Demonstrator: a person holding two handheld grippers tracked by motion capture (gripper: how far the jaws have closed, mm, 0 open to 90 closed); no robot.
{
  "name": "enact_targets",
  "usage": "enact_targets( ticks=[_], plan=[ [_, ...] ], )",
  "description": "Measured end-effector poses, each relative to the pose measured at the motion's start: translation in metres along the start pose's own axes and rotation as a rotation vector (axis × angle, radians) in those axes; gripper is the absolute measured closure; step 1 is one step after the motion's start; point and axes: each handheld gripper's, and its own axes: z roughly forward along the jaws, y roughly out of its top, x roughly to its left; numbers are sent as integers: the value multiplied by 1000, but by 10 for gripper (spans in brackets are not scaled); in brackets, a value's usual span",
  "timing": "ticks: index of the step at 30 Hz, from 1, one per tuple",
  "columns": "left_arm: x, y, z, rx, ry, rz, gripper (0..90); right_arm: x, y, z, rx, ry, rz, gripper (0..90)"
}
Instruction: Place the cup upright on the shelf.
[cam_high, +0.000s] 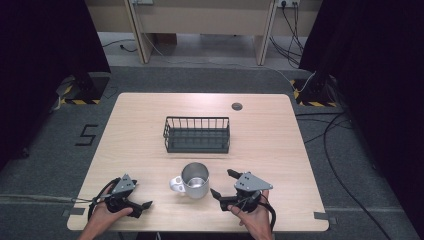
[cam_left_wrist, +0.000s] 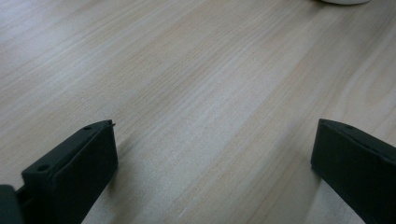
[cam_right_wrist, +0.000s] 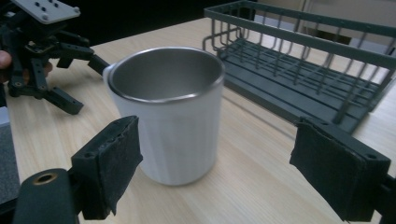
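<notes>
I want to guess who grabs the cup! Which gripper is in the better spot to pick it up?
Probably the right gripper. Its open jaws already face the steel mug close up. The left gripper points at bare table, with the mug's handle on its side.

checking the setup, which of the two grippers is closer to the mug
The right gripper: its open jaws sit just beside the mug, facing it. The left gripper rests farther off toward the table's near left corner.

We read one mark: a black "5" (cam_high: 88, 135), probably tape, on the grey floor (cam_high: 45, 160) left of the table (cam_high: 280, 150).
</notes>
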Motion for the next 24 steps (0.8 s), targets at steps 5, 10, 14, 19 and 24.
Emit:
enact_targets(
  ticks=[5, 10, 14, 19, 24],
  plan=[
    [0, 0, 0, 0, 0, 0, 0, 6, 4, 11, -7, 36, -20, 152],
    [0, 0, 0, 0, 0, 0, 0, 9, 8, 20, -5, 66, -32, 151],
    [0, 0, 0, 0, 0, 0, 0, 9, 9, 25, -17, 87, -29, 150],
    [0, 0, 0, 0, 0, 0, 0, 10, 9, 34, -19, 109, -27, 150],
    [0, 0, 0, 0, 0, 0, 0, 10, 10, 44, -18, 121, -22, 150]
  ],
)
